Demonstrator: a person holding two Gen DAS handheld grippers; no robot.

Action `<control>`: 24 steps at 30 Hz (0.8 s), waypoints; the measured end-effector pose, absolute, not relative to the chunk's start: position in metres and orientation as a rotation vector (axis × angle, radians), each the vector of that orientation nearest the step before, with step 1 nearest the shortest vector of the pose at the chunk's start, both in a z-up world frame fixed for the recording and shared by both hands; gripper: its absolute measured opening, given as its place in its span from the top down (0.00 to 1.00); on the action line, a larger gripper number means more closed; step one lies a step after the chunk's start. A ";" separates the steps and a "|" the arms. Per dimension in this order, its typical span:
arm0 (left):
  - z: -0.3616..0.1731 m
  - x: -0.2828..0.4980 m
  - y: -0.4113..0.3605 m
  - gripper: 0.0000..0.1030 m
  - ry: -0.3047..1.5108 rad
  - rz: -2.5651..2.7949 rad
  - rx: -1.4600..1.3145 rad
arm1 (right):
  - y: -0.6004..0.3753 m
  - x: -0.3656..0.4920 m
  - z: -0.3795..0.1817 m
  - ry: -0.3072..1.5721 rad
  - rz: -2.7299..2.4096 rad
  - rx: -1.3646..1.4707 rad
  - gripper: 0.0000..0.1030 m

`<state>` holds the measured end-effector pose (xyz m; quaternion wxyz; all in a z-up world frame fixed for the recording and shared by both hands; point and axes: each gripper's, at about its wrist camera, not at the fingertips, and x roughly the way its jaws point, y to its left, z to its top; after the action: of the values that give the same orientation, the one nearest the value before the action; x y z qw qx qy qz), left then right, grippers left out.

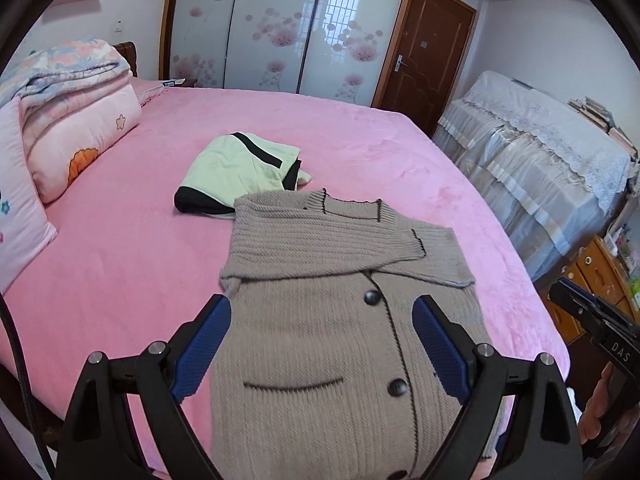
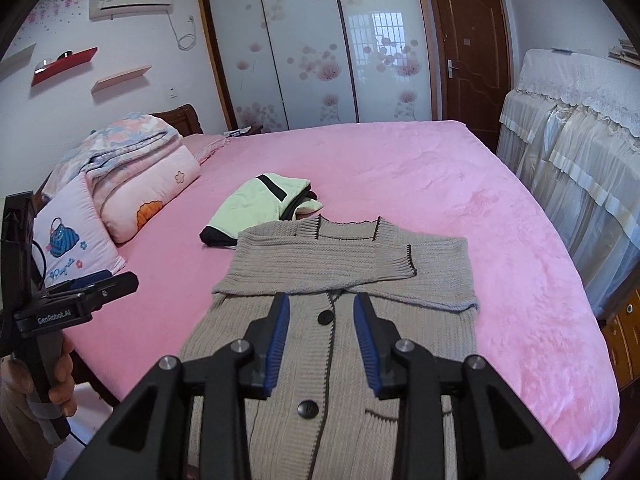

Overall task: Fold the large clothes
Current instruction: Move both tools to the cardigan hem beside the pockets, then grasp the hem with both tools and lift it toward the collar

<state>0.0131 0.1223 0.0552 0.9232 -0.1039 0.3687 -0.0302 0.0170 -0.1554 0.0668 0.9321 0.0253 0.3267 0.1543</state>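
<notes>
- Bedroom; pink bed (image 1: 120,264) carries the items.
- Beige cardigan (image 1: 320,320) lies flat at near edge, both sleeves folded across chest.
- Folded green garment (image 1: 236,168) just beyond its collar.
- Left tongs (image 1: 320,320) wide apart, empty, above cardigan.
- Right tongs (image 2: 322,312) parted, empty, above button placket.

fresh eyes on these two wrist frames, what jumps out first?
The taupe knit cardigan dominates: it lies buttoned on the pink bedspread at the near edge, both sleeves folded across the chest. Both grippers hang open above its lower half, the left gripper spread wide, the right gripper narrower, neither touching fabric. Behind the collar sits an already folded pale green and black garment.
</notes>
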 end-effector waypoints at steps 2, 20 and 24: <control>0.052 0.001 0.120 0.11 0.752 -0.068 -0.213 | -0.161 0.002 0.065 0.663 0.319 0.059 0.67; -0.043 -0.071 0.149 0.11 0.814 -0.094 -0.227 | -0.215 -0.074 -0.017 0.707 0.298 0.099 0.66; -0.101 -0.080 0.171 0.11 0.931 -0.095 -0.243 | -0.235 -0.078 -0.058 0.783 0.291 0.100 0.66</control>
<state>-0.0800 0.1705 -0.1008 0.8854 -0.1166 0.4476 -0.0455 -0.0775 -0.2352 -0.0583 0.9128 0.0483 0.3800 0.1415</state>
